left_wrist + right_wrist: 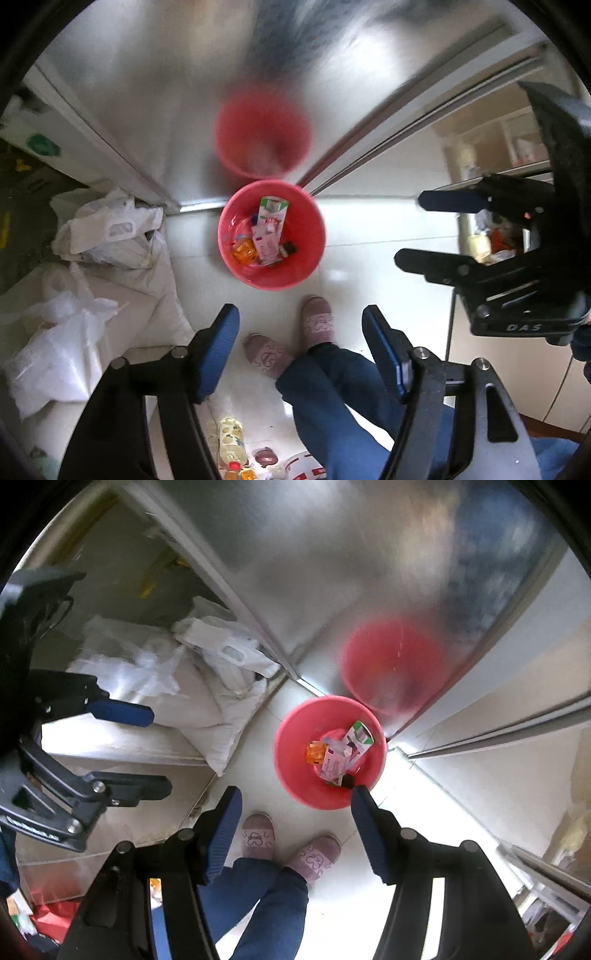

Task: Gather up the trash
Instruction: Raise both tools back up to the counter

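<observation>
Plastic bin against brushed metal

The red bin (255, 273) looks smooth plastic; the door panel (177, 92) is dull reflective metal, floor tiles (369, 266) glossy, slippers (317, 319) perhaps fleecy cloth

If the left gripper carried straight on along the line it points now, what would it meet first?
Probably the pale floor tiles just in front of the red bin, near the person's slippers. Nothing lies between the open left gripper and the floor; depth is unclear.

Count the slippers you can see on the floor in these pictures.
2. One slipper stands just in front of the red bin; the other slipper sits beside it, further from the bin. None seem hidden.
</observation>
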